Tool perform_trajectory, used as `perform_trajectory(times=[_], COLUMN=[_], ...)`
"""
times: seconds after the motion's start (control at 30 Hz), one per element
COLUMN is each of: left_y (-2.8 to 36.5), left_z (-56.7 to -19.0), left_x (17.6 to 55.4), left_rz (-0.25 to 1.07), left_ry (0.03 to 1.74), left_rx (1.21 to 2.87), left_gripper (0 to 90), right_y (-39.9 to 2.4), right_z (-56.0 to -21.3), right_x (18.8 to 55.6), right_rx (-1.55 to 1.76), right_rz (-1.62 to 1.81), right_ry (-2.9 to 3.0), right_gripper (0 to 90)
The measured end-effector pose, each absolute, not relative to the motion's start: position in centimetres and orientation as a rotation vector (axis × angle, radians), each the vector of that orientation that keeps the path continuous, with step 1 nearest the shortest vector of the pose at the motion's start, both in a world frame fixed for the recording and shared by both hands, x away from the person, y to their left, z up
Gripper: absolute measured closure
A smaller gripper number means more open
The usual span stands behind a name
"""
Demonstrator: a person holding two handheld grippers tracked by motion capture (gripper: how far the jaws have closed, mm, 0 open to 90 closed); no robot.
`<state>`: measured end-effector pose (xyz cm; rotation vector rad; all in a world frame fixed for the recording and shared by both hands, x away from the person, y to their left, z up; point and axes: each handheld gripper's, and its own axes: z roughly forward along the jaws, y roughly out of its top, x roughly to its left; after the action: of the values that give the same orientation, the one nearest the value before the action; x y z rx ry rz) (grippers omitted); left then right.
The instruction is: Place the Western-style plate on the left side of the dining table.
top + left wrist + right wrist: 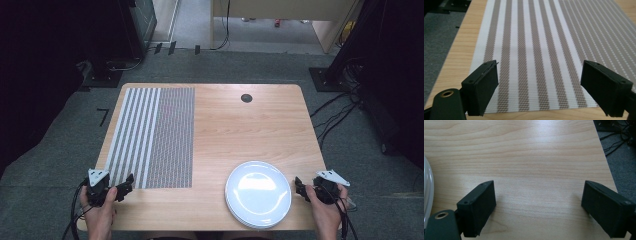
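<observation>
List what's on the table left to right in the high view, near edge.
left gripper → striped placemat → stack of white plates → right gripper

1. I see a placemat (151, 137) in two patterns: broad white and taupe stripes on its left half, a fine grey-brown weave on its right.
2. The plate (258, 193) is plain glossy white.
3. The table (240, 130) is pale wood with grain.
4. My left gripper (124, 188) and right gripper (299, 189) are black, each topped by a grey plate.

Gripper (539, 205) wide apart — bare table (536, 157), plate (427, 187) edge.
</observation>
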<state>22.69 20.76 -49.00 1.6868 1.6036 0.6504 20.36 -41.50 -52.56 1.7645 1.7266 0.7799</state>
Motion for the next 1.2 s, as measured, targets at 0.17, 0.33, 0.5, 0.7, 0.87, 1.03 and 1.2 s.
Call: perform_trajectory(times=[0.17,0.33,0.5,0.7,0.87,1.03,1.2], left_y=[19.4,17.3,15.7,13.3,12.0,10.6,9.4], left_z=[-48.0,-47.1,-46.9,-47.3,-47.6,-47.7,-47.9], left_x=[23.3,23.8,24.1,24.2,24.0,23.6,23.4], left_rz=[0.600,0.564,0.538,0.515,0.487,0.467,0.451], left_ry=[1.572,1.526,1.511,1.465,1.431,1.395,1.362], left_rx=[1.659,1.667,1.671,1.714,1.739,1.753,1.781], left_gripper=[14.3,14.3,14.4,14.4,14.4,14.4,14.4], right_y=[-41.5,-41.6,-41.6,-41.6,-41.6,-41.6,-41.6], right_z=[-52.6,-52.6,-52.6,-52.6,-52.6,-52.6,-52.5], right_x=[20.4,20.4,20.4,20.4,20.4,20.4,20.2], right_rx=[1.763,1.763,1.764,1.766,1.767,1.768,1.785], right_rz=[0.781,0.779,0.778,0.776,0.775,0.776,0.788], right_ry=[1.728,1.730,1.729,1.727,1.726,1.727,1.693], right_gripper=[11.2,10.4,10.2,9.9,9.8,9.9,13.6])
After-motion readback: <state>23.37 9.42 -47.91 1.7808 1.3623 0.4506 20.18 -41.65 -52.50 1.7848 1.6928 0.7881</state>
